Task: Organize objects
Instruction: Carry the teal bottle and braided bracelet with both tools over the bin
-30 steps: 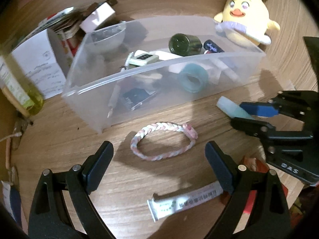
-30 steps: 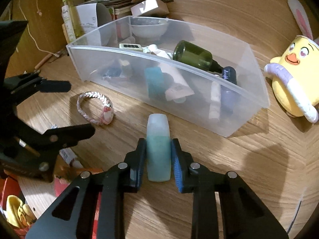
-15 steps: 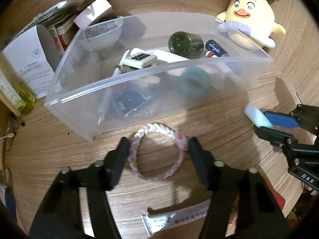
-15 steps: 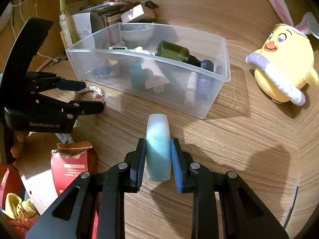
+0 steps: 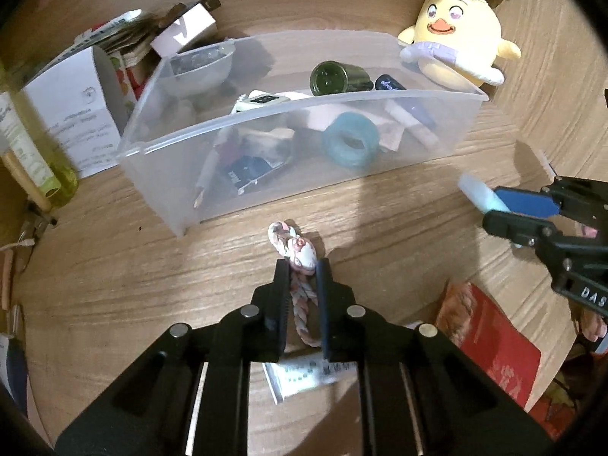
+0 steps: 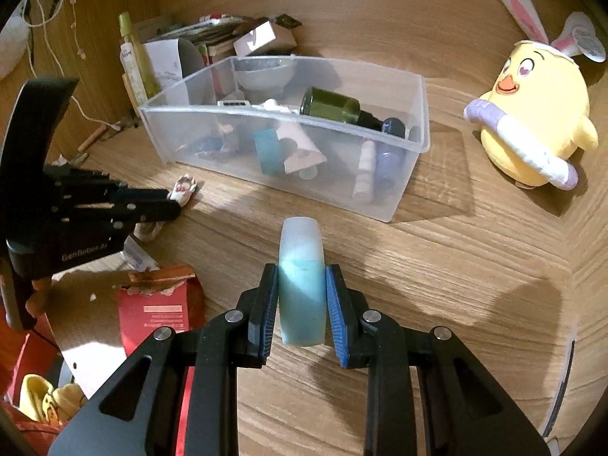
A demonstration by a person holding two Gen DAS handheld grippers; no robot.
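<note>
Wood-grain desk (image 5: 114, 285) throughout. Far left: yellow-green bottle (image 5: 57, 174) and white paper box (image 5: 72, 114) by a pile of clutter. Left gripper (image 5: 302, 266) has its jaws clamped on the braided bracelet (image 5: 300, 296), squashed flat between the pads; the pink charm end (image 5: 300, 254) pokes out past the fingertips, just in front of the bin. A white label strip (image 5: 304, 376) lies under that gripper. Centre: clear plastic bin (image 6: 380, 212) on the desk, holding a bowl (image 6: 262, 76), green bottle (image 6: 330, 104), teal tape roll (image 5: 349, 138), tubes and small bits. Torn red packet (image 6: 159, 304) lies near the bottom, between the grippers. Right gripper (image 6: 302, 277) is closed on a pale teal bottle (image 6: 302, 296), gripped upright between blue pads, hanging over bare desk in front of the bin. Far right: yellow chick plush (image 6: 532, 121) with bunny ears, well apart from the bin.
</note>
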